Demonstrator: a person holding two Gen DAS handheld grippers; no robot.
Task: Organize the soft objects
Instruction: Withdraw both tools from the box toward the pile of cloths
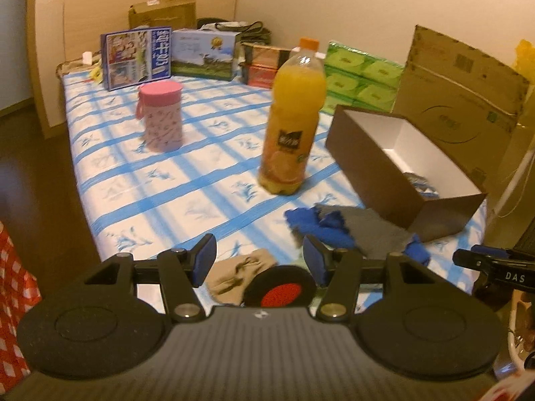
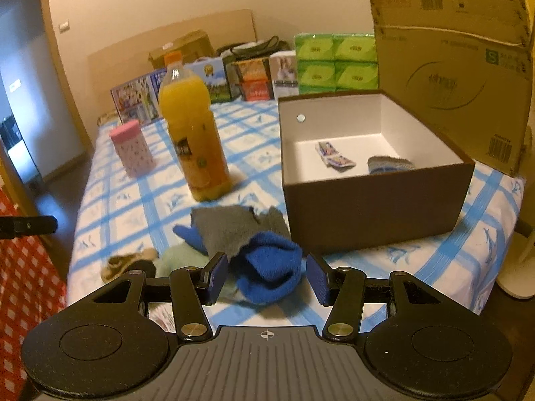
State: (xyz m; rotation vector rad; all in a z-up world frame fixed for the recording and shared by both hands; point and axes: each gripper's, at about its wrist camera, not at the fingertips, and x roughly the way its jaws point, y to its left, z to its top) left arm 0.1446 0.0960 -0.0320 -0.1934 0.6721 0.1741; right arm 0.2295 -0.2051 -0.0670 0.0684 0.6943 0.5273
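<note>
On the blue-checked bed lies a pile of soft things. A blue sock (image 2: 269, 272) sits between the spread fingers of my right gripper (image 2: 267, 275), whose pads stand clear of it on both sides. Behind it lie a grey cloth (image 2: 230, 227) and a pale green piece (image 2: 180, 257). My left gripper (image 1: 259, 262) hangs open above a beige sock (image 1: 239, 272) and a black disc with a red centre (image 1: 281, 289); the blue and grey pile (image 1: 337, 225) lies just right of it. The brown open box (image 2: 374, 200) holds a grey-blue sock (image 2: 389, 163) and small packets (image 2: 334, 157).
An orange juice bottle (image 2: 194, 140) and a pink lidded cup (image 2: 132, 148) stand on the bed left of the box. Green tissue packs (image 2: 336, 61), books and cartons line the far end. A large cardboard box (image 2: 451, 77) stands at right; a red checked cloth (image 1: 15, 294) at left.
</note>
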